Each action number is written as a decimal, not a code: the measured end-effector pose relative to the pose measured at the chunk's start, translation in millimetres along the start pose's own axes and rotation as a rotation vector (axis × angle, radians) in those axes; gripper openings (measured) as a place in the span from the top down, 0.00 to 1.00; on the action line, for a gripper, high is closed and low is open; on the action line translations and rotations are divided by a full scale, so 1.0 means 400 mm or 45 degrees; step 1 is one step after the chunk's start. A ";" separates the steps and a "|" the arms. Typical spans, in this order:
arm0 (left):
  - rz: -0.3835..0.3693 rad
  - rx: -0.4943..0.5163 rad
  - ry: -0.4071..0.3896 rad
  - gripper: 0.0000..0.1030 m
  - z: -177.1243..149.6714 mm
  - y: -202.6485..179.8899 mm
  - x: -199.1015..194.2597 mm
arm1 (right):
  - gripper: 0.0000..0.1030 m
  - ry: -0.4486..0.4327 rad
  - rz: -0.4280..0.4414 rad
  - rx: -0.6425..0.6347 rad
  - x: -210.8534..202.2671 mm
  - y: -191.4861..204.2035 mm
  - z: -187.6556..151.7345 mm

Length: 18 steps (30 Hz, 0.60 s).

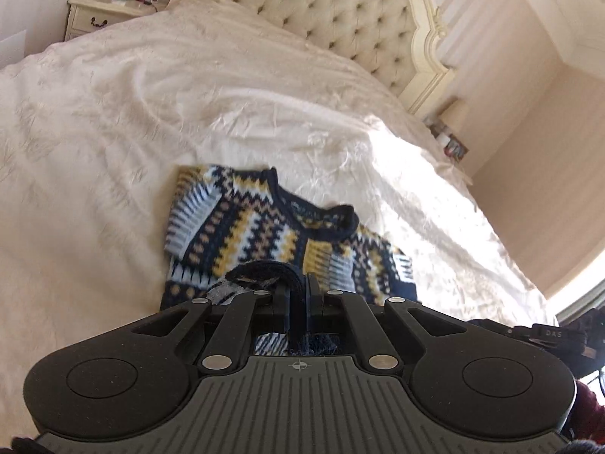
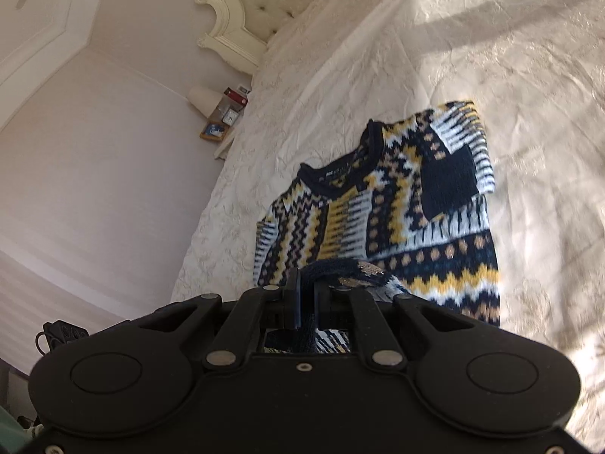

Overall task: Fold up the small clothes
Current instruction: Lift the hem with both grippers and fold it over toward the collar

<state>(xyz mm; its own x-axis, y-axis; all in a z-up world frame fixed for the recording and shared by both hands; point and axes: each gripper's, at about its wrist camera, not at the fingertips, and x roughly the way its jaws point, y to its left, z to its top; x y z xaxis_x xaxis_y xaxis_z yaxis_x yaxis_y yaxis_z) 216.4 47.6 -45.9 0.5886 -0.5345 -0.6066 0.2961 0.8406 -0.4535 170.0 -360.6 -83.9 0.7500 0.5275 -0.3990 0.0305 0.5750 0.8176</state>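
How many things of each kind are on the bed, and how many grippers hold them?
Patterned sweaters: 1, lying on the bed cover
Grippers: 2, the left gripper and the right gripper, each shut on the sweater's dark hem
Total: 3

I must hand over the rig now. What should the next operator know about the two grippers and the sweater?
Left gripper: shut on the sweater's dark hem.
Right gripper: also shut on the hem.
Sweater: on the bed, neck toward the headboard, sleeves folded in over the body.
Done: sleeves in.
Left: carry the hem up toward the collar, release, smooth.
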 end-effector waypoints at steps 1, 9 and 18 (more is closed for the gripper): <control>-0.010 0.001 -0.019 0.94 0.026 -0.001 0.022 | 0.87 -0.024 0.000 -0.002 0.015 0.002 0.026; -0.004 0.046 -0.069 0.94 0.177 0.006 0.240 | 0.87 -0.112 -0.086 0.030 0.192 -0.043 0.204; 0.119 0.020 0.149 0.92 0.215 0.089 0.495 | 0.84 0.019 -0.323 0.083 0.406 -0.155 0.298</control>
<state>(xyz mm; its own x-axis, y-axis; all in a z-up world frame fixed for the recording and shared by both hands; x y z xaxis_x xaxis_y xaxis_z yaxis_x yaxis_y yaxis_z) 408.0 -20.9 -126.0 0.5227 -0.4595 -0.7181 0.2564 0.8880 -0.3816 368.5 -385.2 -150.0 0.7031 0.3807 -0.6006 0.2596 0.6489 0.7152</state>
